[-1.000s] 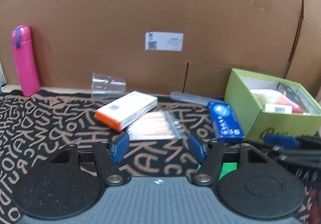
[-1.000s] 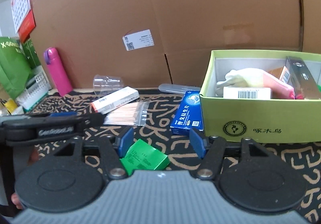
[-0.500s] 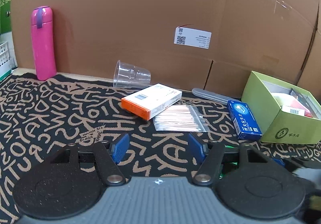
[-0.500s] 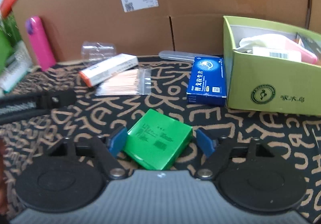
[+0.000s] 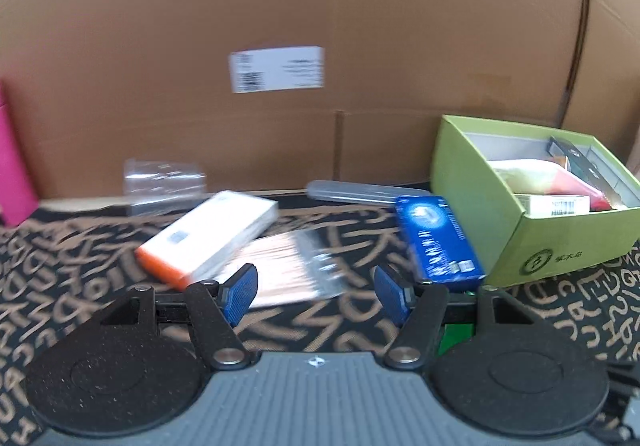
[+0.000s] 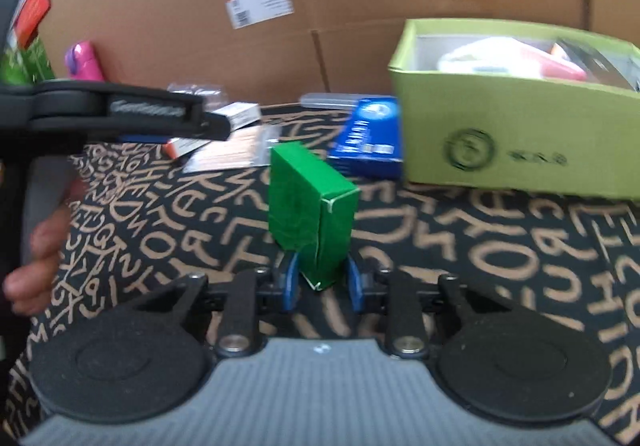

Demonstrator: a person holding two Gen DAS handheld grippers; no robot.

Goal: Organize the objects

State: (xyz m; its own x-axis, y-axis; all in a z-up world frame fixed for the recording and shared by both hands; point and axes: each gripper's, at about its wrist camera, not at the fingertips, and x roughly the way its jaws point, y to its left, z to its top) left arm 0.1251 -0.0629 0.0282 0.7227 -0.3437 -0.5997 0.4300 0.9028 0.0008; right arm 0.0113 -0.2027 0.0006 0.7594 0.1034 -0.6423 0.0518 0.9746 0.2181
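**Green carton clamped, loose items waiting beside the open box**

At the table's far-left edge a pink bottle stands upright against the cardboard backdrop, out of the working area. Next along the back edge a clear plastic cup lies on its side. In front of it an orange-and-white carton lies flat, its near end overlapping a clear bag of thin sticks; both are loose and presumably waiting to be sorted.

The left hand-held gripper hangs over the patterned table cover with its jaws wide apart and nothing between them, aimed towards the bag, probably readying for the next pick.

Near the middle, the right hand-held gripper has just closed its jaws on a small green carton, pinching its lower end so it stands on edge, a hold that suits carrying it.

Further right a grey tube lies along the back edge, and a blue carton lies flat just beside the open lime-green box at the table's right edge, which already contains several items and seems the destination.
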